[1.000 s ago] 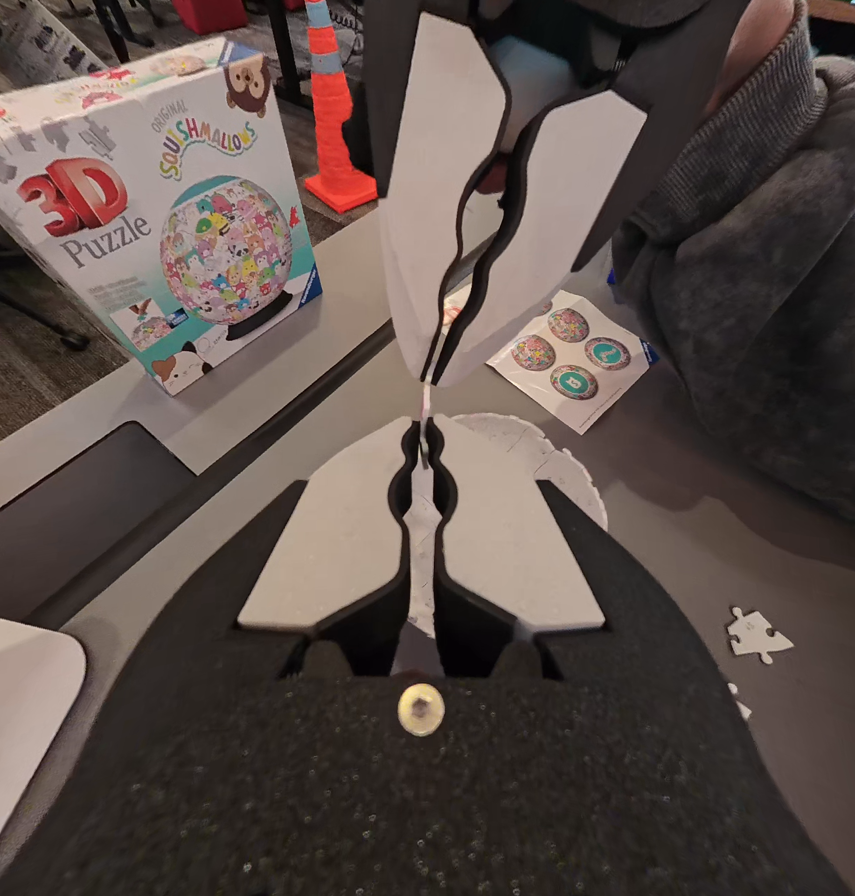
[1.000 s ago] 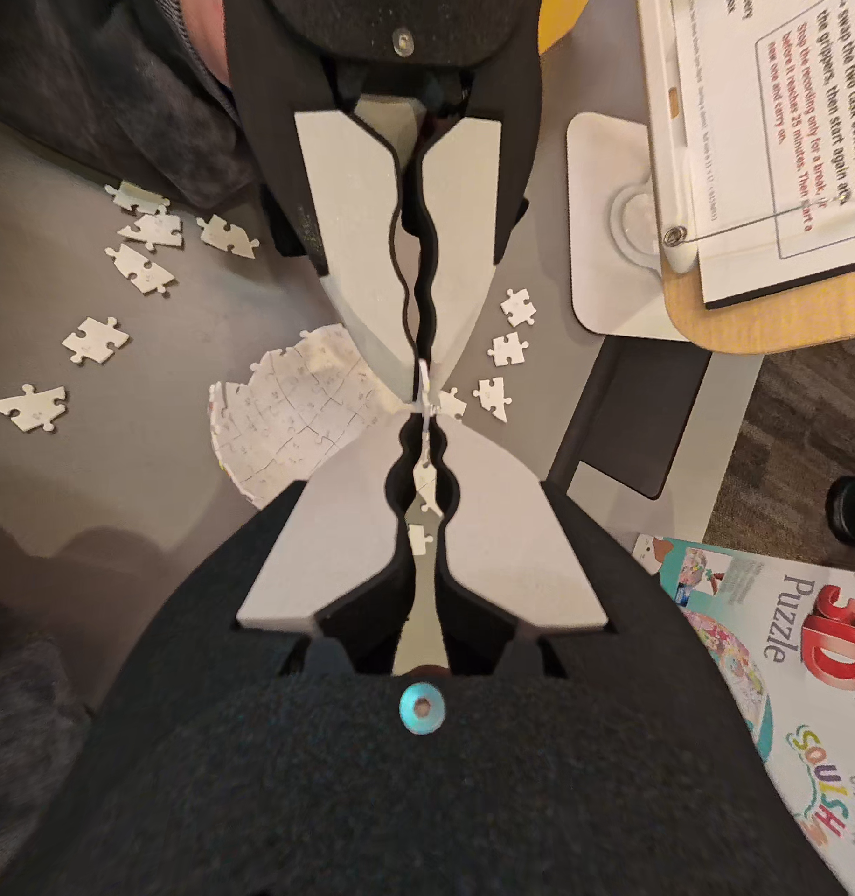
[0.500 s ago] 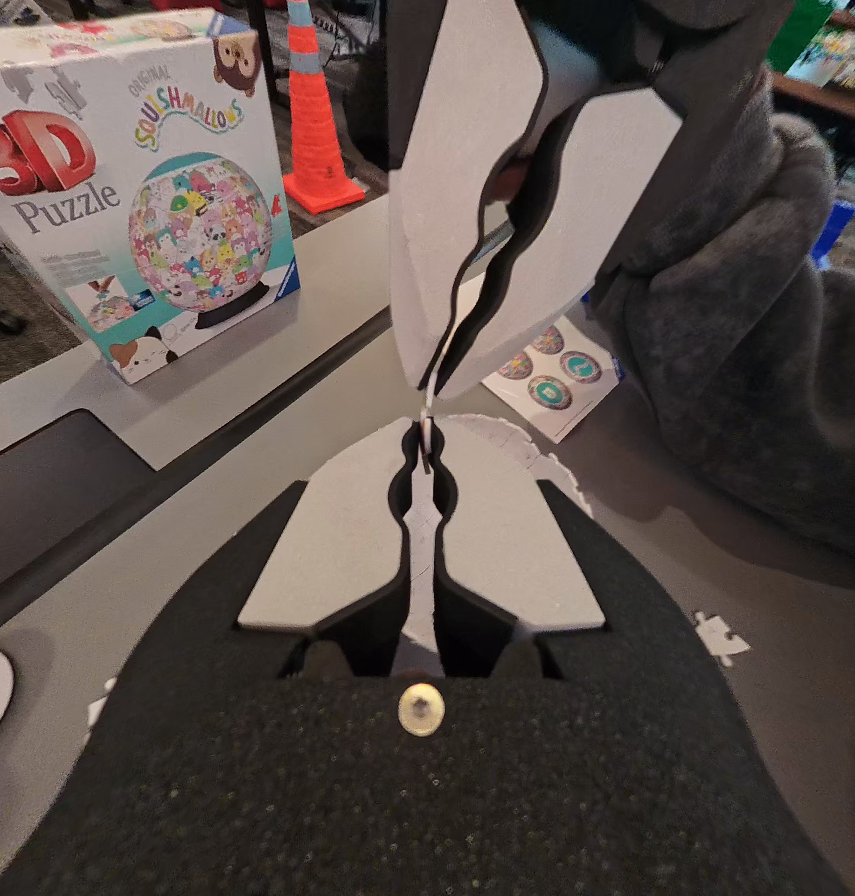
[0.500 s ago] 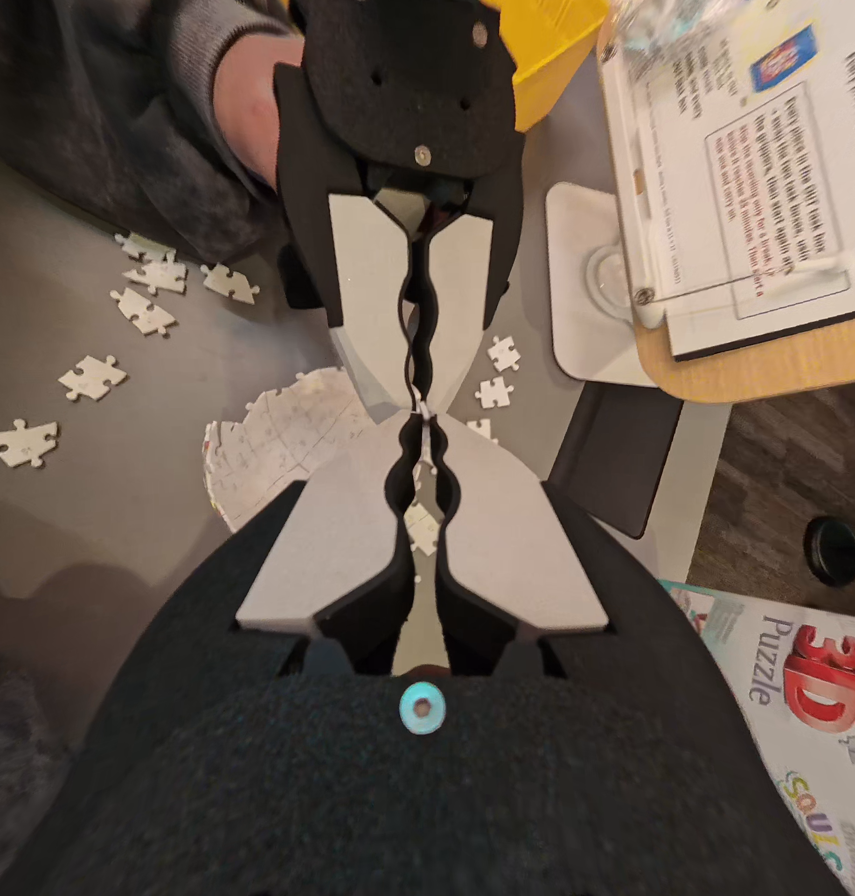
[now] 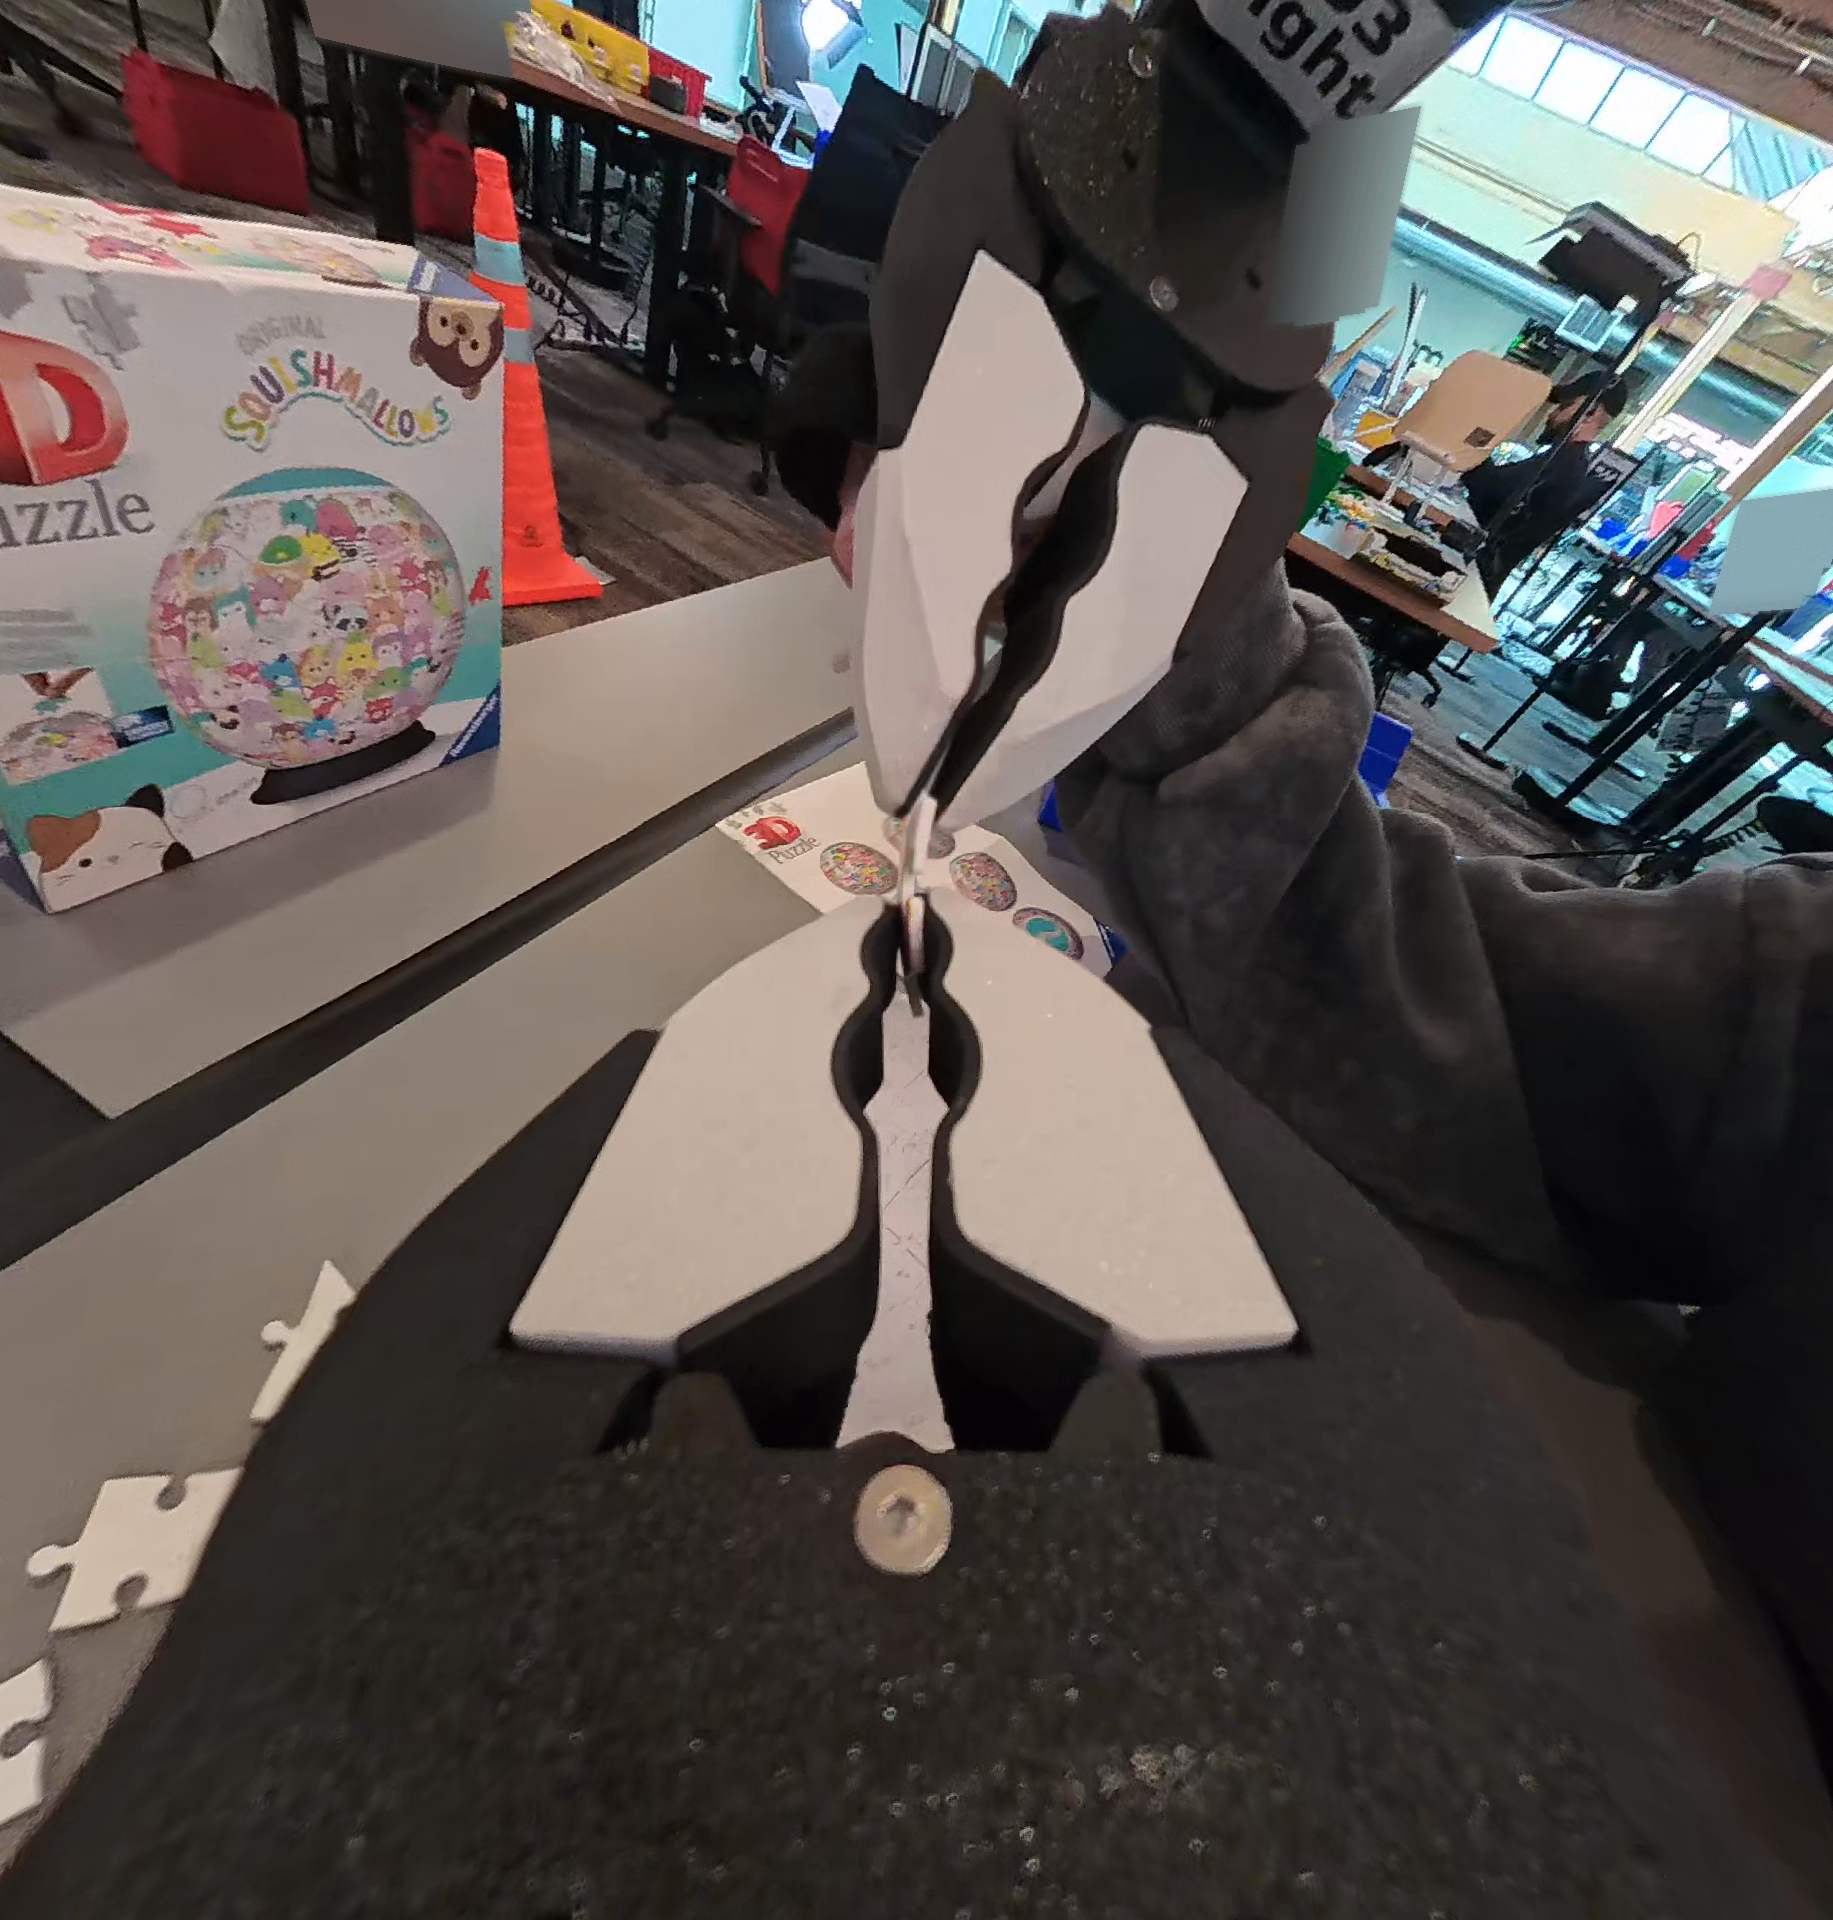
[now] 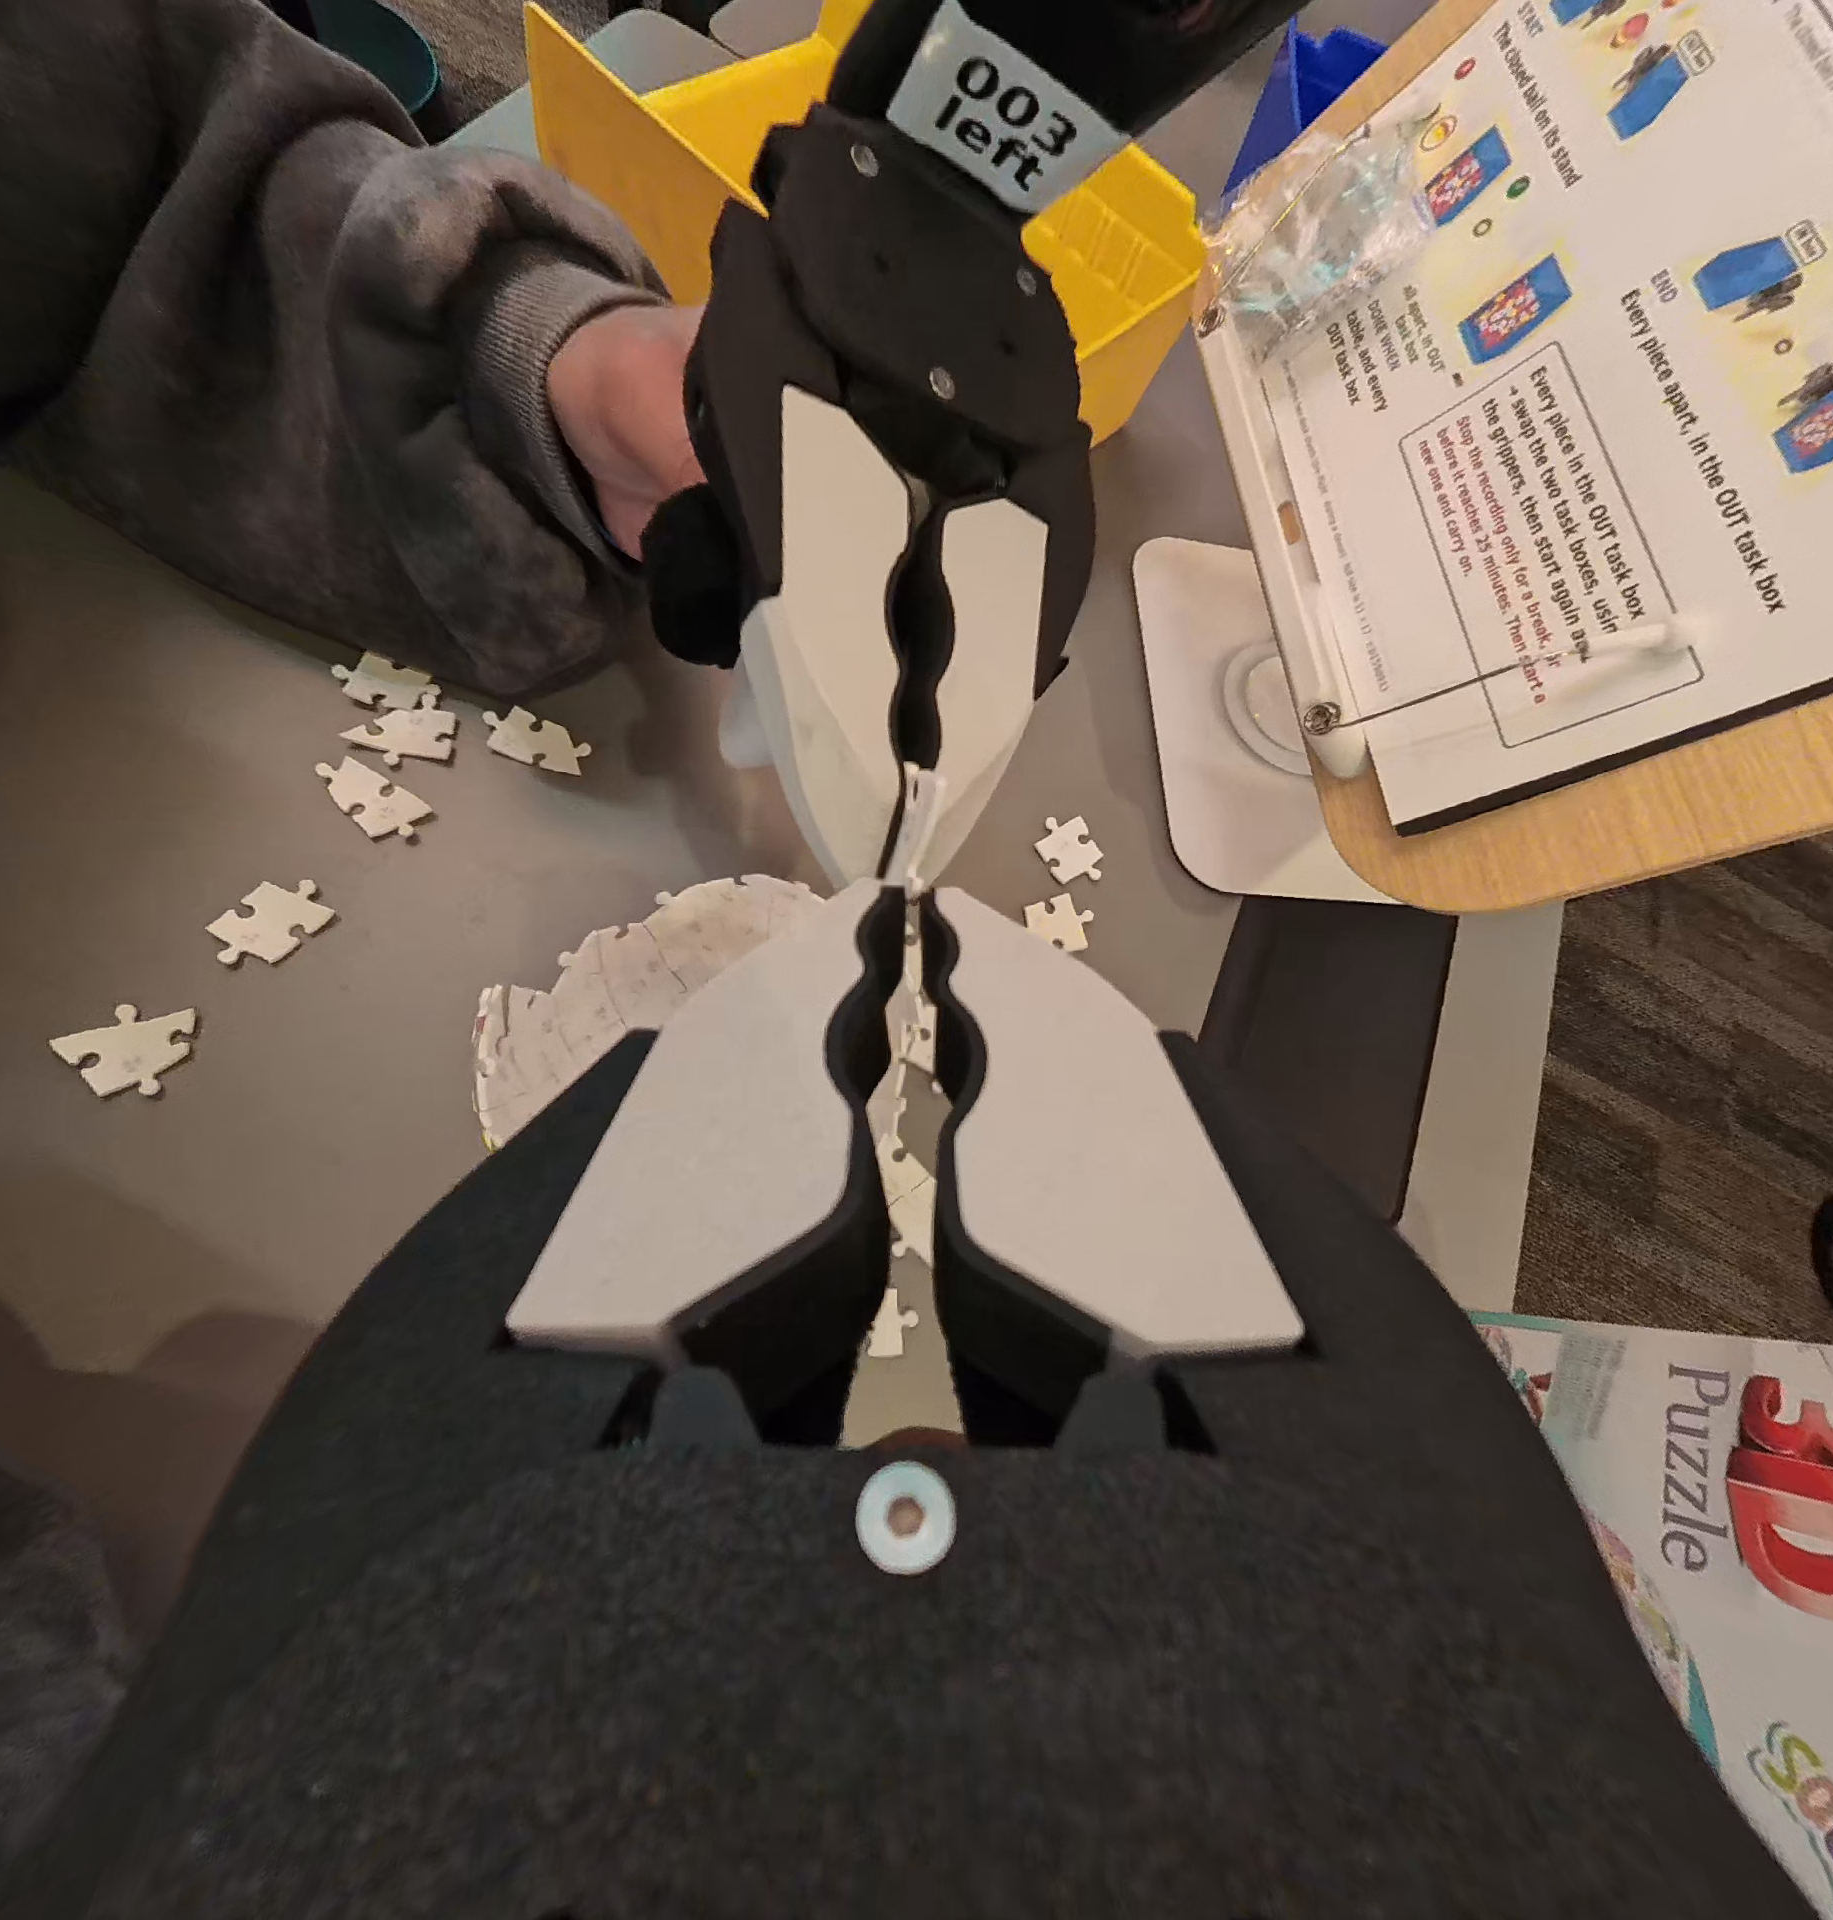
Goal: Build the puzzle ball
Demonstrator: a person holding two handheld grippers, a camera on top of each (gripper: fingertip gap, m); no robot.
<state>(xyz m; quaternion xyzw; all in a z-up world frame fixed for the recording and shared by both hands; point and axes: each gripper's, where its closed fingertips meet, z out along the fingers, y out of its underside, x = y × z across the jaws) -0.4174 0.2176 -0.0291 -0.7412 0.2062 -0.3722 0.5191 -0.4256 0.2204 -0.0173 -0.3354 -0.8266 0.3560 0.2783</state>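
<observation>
My left gripper (image 5: 907, 930) and right gripper (image 6: 907, 904) meet tip to tip above the grey table, both shut. Each pinches a thin white puzzle piece edge-on. The right gripper's piece (image 5: 917, 857) hangs from its tips; the left gripper's piece (image 6: 927, 810) sticks out of its tips. The two pieces touch between the tips. In the left wrist view the right gripper (image 5: 917, 816) comes down from above. In the right wrist view the left gripper (image 6: 907, 868) does the same. The partly built white ball shell (image 6: 621, 977) lies on the table below, also seen through my left fingers (image 5: 901, 1195).
Loose white pieces (image 6: 268, 920) lie left of the shell, more (image 6: 1068, 847) to its right and some (image 5: 133, 1548) near me. The puzzle box (image 5: 247, 582) stands at the left, a leaflet (image 5: 850, 857) behind the tips. A yellow bin (image 6: 1099, 260) and a clipboard (image 6: 1566, 468) sit beyond. Both grippers' tips are close together, under 4 cm apart. From either gripper's tips it is about 15 cm to the partly built white ball shell (image 6: 621, 977).
Both grippers have risen and tilted while staying tip to tip with their pieces. The left wrist view now looks higher into the room; the shell sits farther below.
</observation>
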